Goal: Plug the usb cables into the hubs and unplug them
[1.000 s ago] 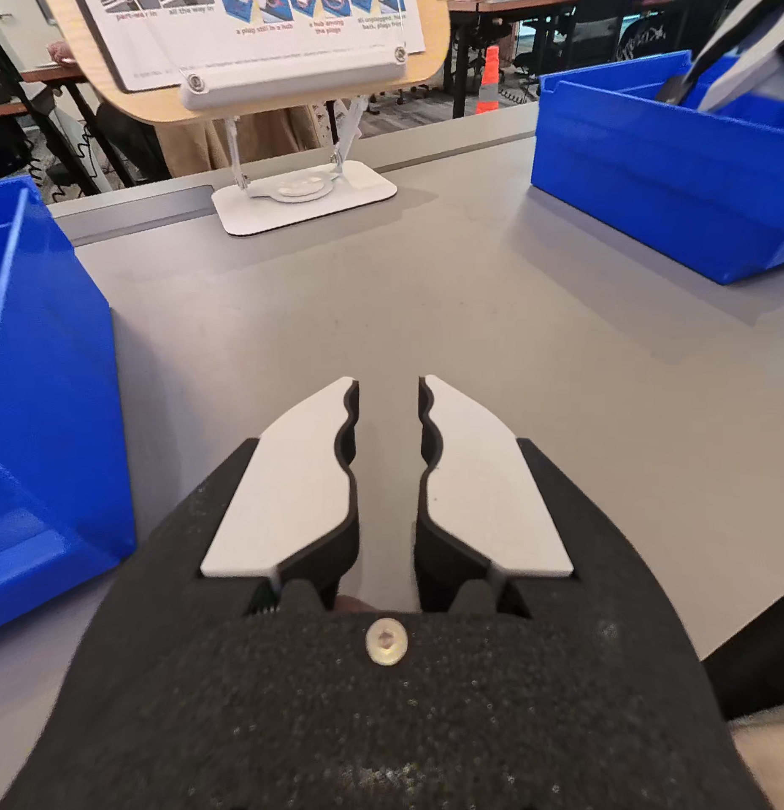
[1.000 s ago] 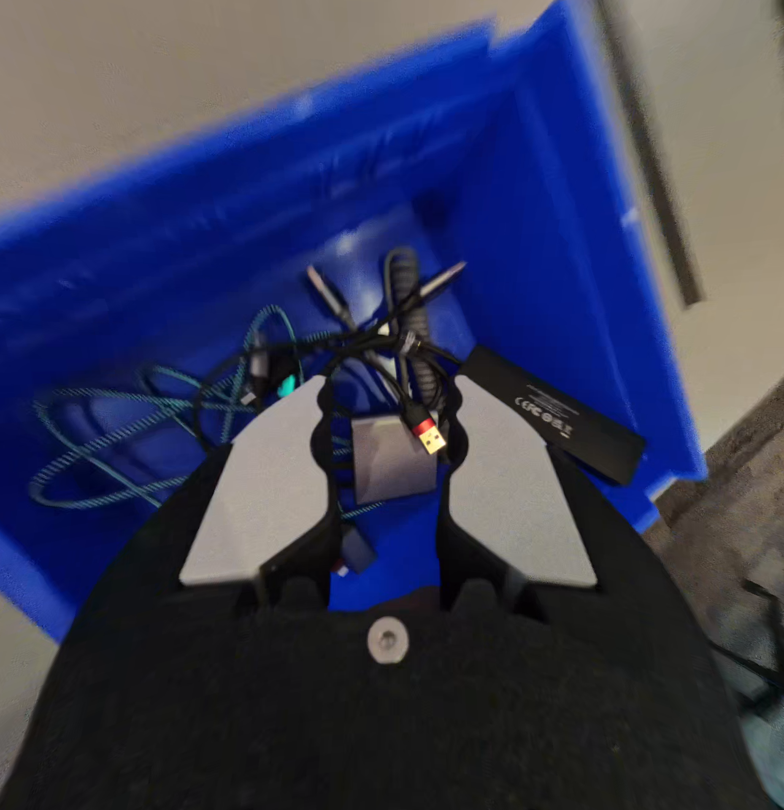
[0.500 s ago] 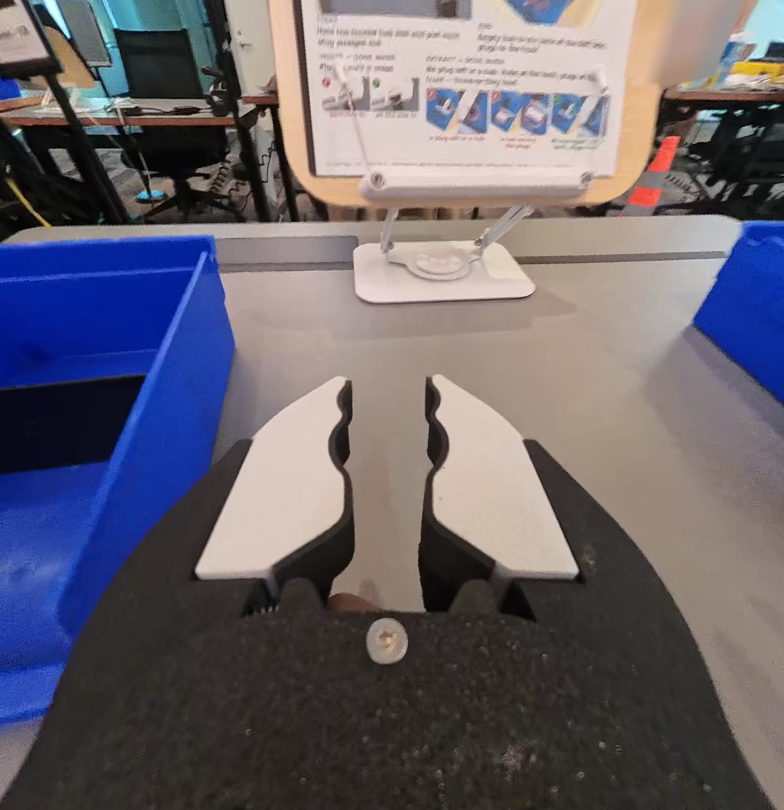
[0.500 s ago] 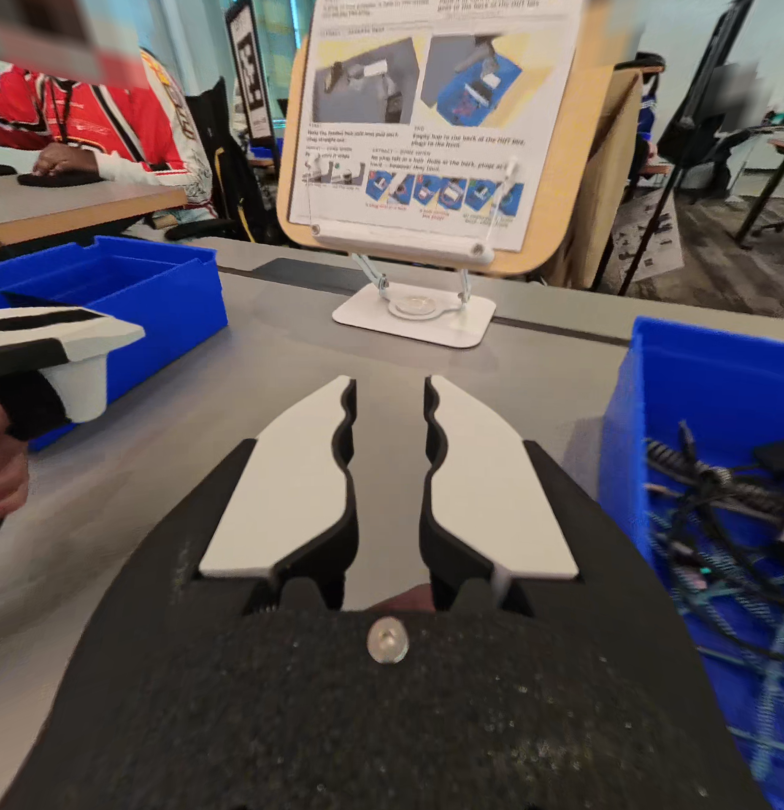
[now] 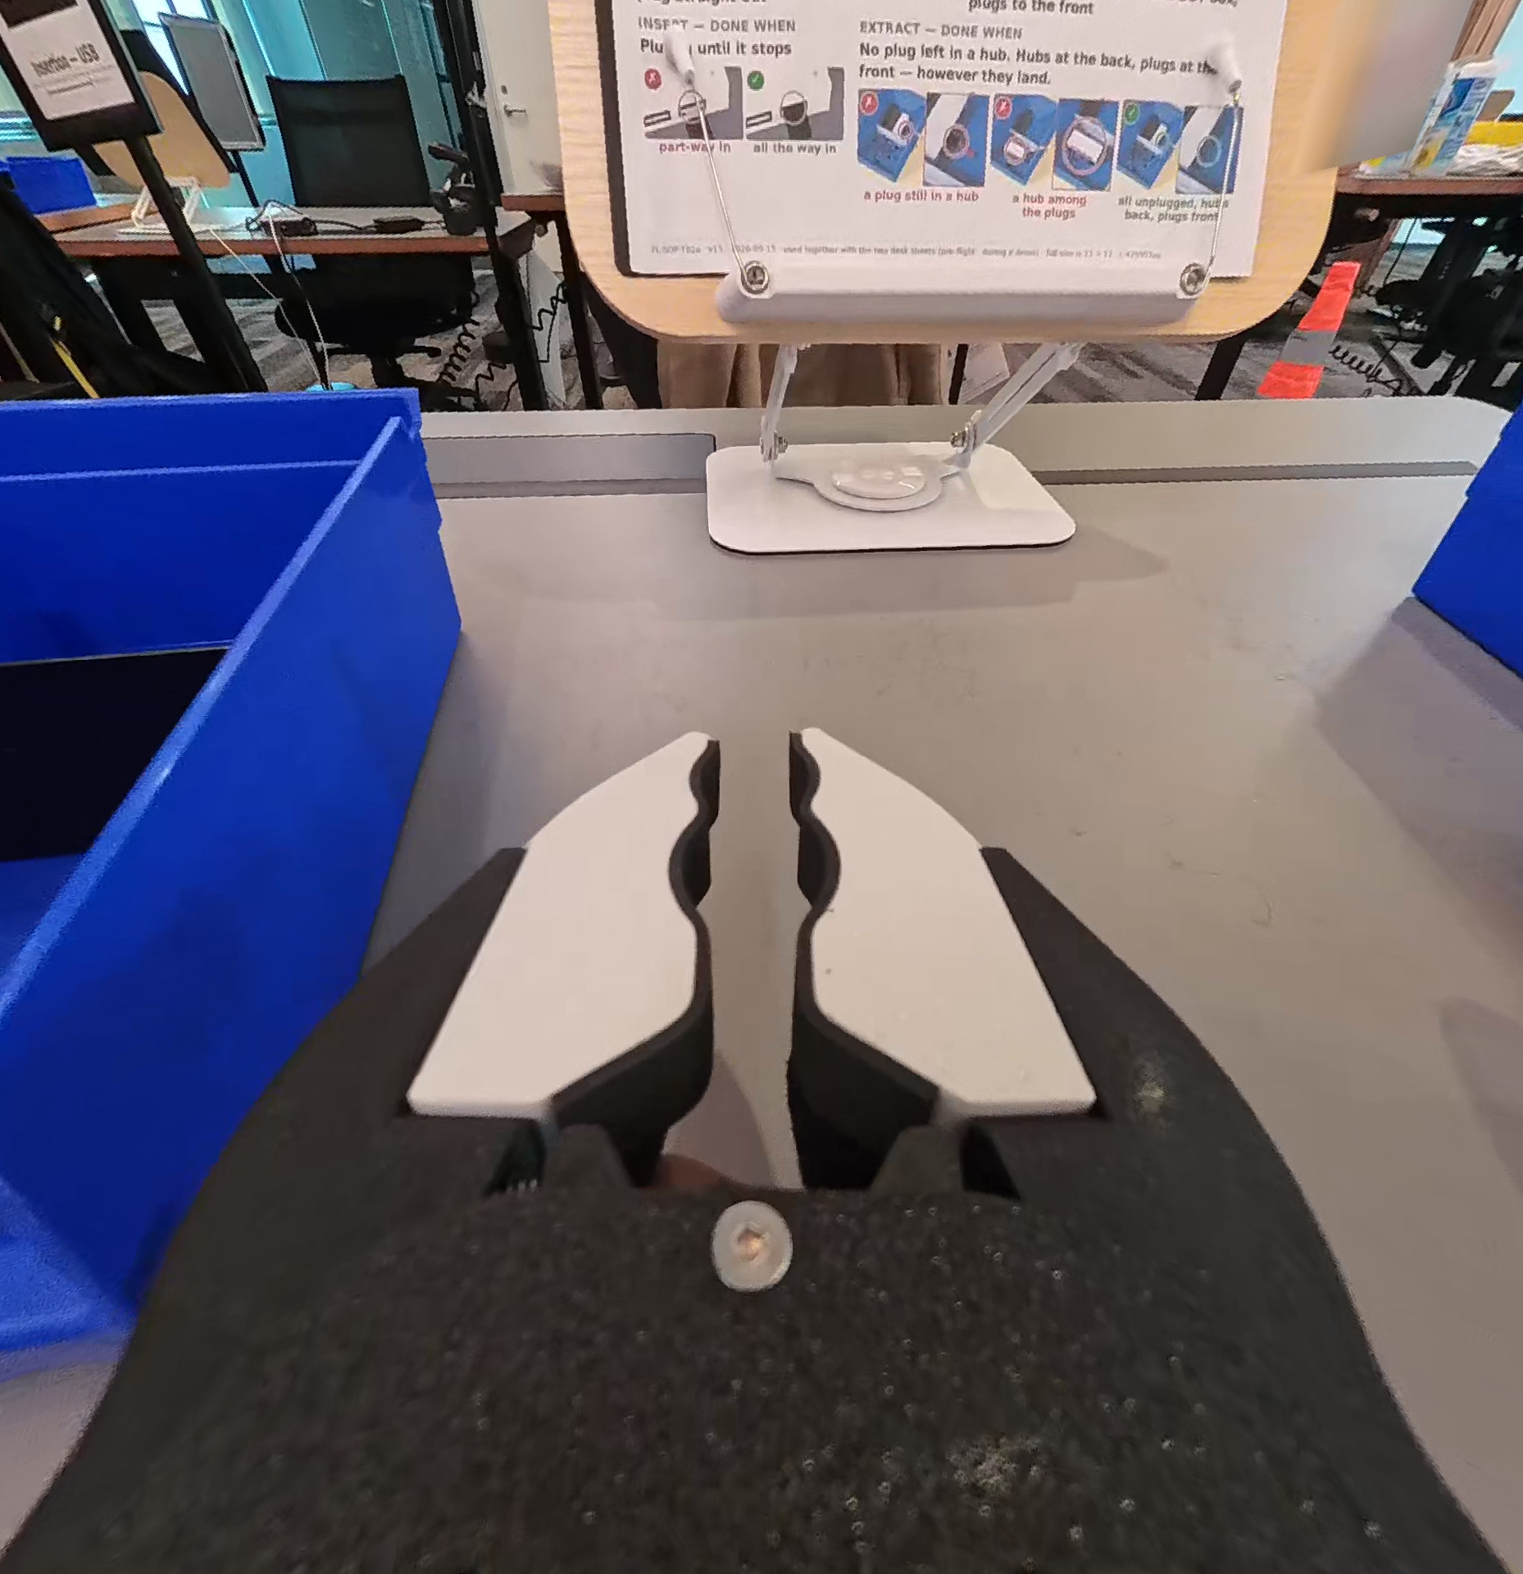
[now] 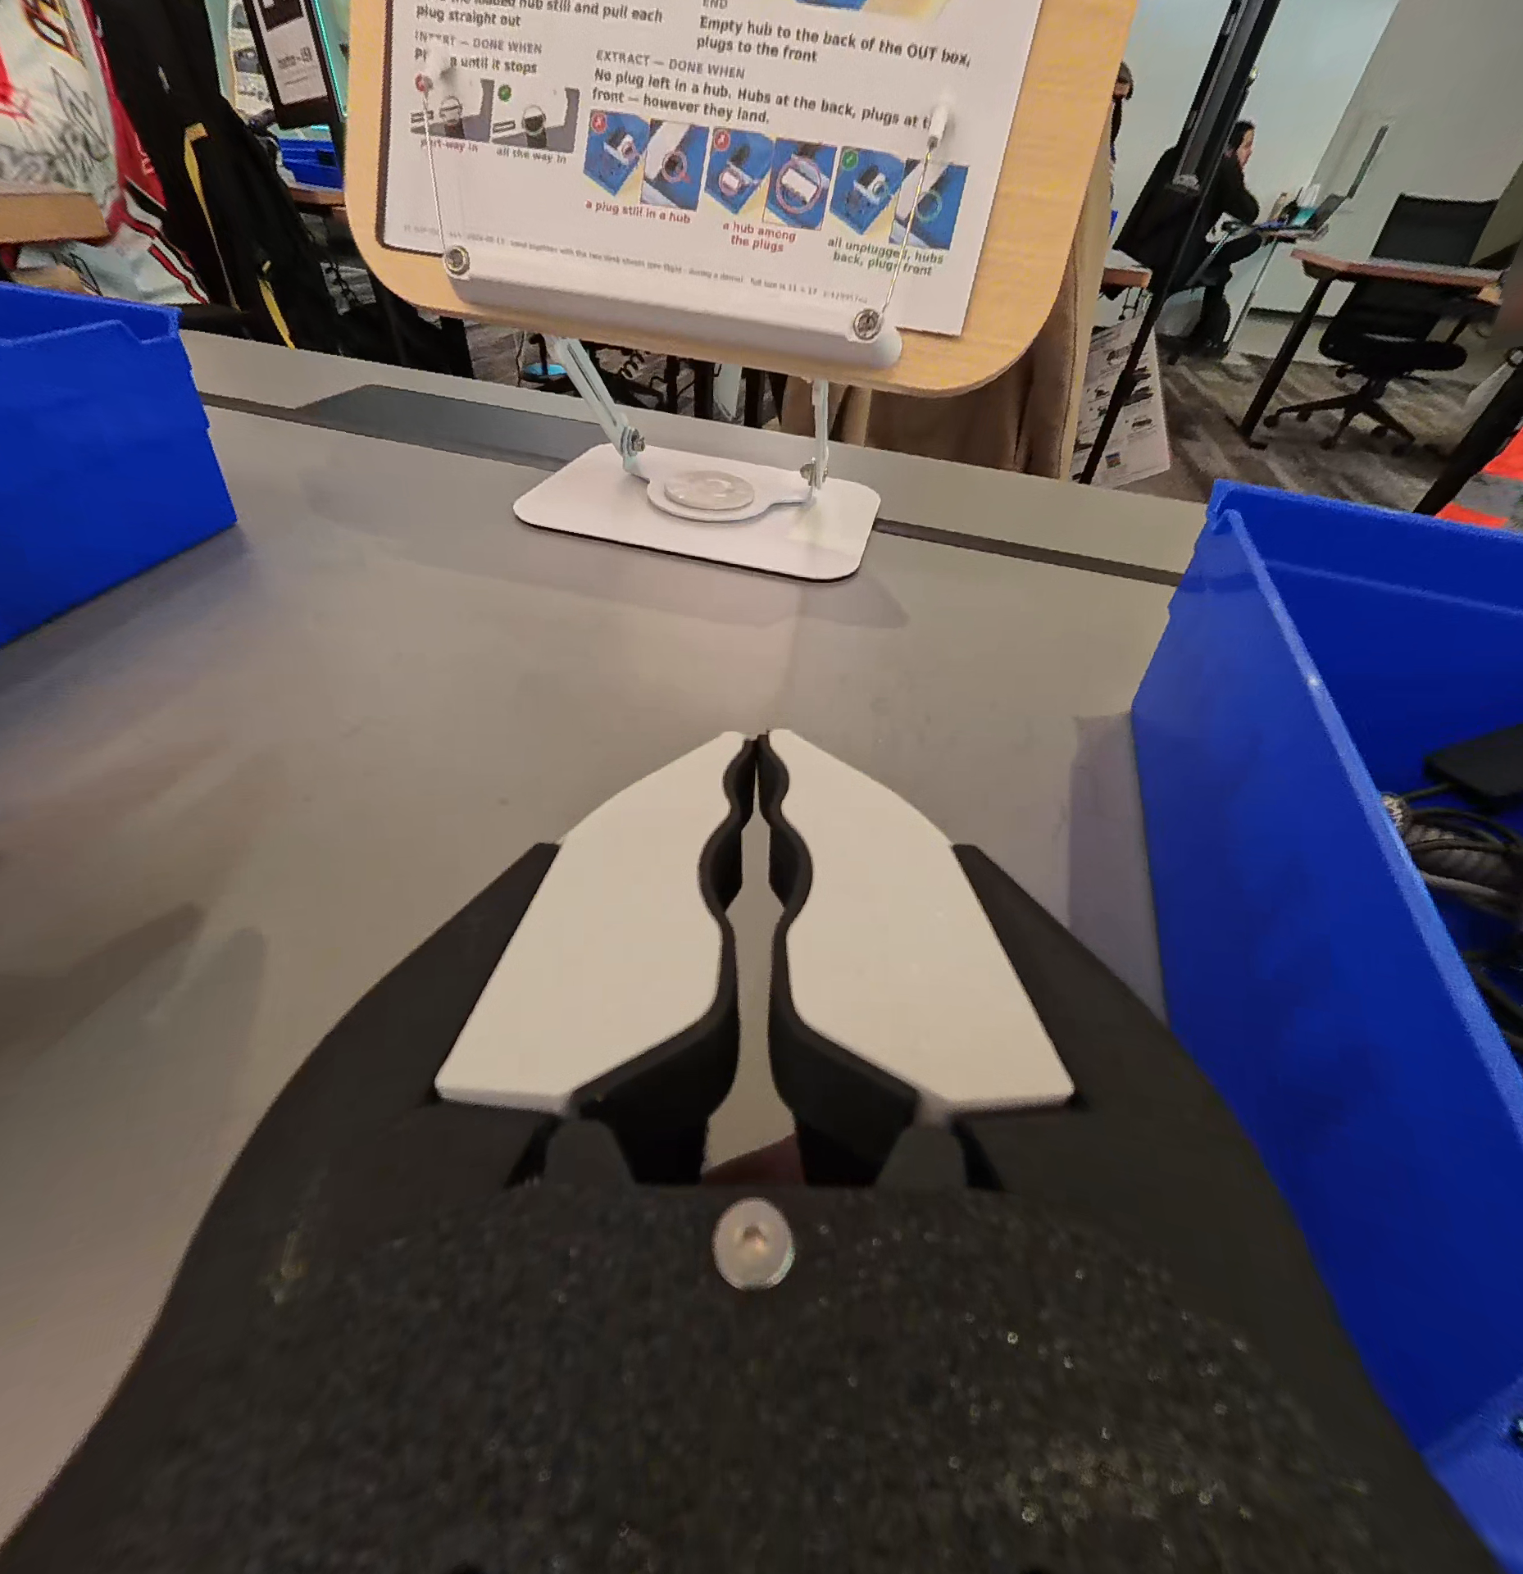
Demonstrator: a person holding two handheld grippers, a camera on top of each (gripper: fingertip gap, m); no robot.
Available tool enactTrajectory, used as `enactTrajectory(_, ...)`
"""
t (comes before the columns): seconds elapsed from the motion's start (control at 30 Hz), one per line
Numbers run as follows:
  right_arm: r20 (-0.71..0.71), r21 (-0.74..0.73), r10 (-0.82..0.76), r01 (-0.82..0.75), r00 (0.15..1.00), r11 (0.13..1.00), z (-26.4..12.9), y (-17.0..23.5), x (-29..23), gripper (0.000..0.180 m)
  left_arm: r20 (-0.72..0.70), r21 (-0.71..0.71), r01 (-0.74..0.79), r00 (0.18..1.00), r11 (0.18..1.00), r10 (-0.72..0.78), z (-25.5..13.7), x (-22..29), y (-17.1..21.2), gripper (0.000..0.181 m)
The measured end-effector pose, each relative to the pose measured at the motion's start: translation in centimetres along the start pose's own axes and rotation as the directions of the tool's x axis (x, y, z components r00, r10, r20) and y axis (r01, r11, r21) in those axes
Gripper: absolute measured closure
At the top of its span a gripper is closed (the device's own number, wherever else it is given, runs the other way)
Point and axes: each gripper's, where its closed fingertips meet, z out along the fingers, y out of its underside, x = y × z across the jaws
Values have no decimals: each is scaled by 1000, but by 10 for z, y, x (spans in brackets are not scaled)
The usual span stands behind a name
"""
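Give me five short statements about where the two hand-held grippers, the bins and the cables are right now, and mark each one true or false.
1. The right hand-held gripper holds a cable. False: its fingers are nearly together with nothing between them.
2. The left hand-held gripper is empty, with a narrow gap between its fingers. True.
3. The cables lie in the blue bin on the right. True.
4. A hub lies on the grey table between the bins. False: that stretch of table is bare up to the white stand base.
5. The blue bin on the left is full of cables. False: no cable shows in the part in view.
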Motion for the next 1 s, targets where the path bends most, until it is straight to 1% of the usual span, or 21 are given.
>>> enactTrajectory(0.03,-3,0,-11,11,1000,1000,0,0,-1,180,-1,0,0,1000,1000,0,0,0,0,168)
enactTrajectory(0.07,-2,0,-18,18,1000,1000,0,0,-2,180,2,1,-1,1000,1000,1,0,0,0,180)
enactTrajectory(0.27,-11,4,-42,42,999,999,-1,-1,-2,180,-13,-6,-21,1000,1000,21,0,3,1,181)
enactTrajectory(0.4,-2,-5,-33,33,999,999,0,1,-3,180,-16,-15,-25,1000,1000,25,1,4,2,179)
enactTrajectory(0.57,16,-3,-31,31,999,1000,0,1,-5,180,-17,-29,-30,999,999,30,3,4,4,170)
enactTrajectory(0.63,86,7,-32,31,996,999,-2,-1,-17,180,-6,-34,-32,999,999,31,2,4,4,165)
enactTrajectory(0.67,198,29,-33,28,980,999,-9,-7,-37,180,-2,-38,-34,999,999,34,3,4,5,163)
enactTrajectory(0.7,359,66,-64,43,931,997,-25,-17,-68,180,8,-45,-37,999,998,37,3,3,6,161)
enactTrajectory(0.73,498,107,-112,66,860,992,-46,-27,-100,180,16,-53,-42,999,998,43,3,3,7,159)
enactTrajectory(0.77,601,143,-163,96,783,985,-70,-36,-131,180,18,-65,-54,998,996,56,4,4,9,157)
enactTrajectory(0.8,652,178,-228,146,723,973,-92,-43,-157,180,21,-81,-73,997,994,74,5,6,11,154)
enactTrajectory(0.87,666,237,-331,232,669,944,-122,-52,-195,180,48,-107,-115,992,988,121,7,7,15,149)
enactTrajectory(0.93,694,247,-361,265,623,932,-140,-50,-224,180,64,-118,-162,983,980,170,8,10,16,147)
enactTrajectory(1.0,657,240,-374,289,654,927,-137,-46,-232,180,77,-109,-198,975,974,207,8,13,15,146)
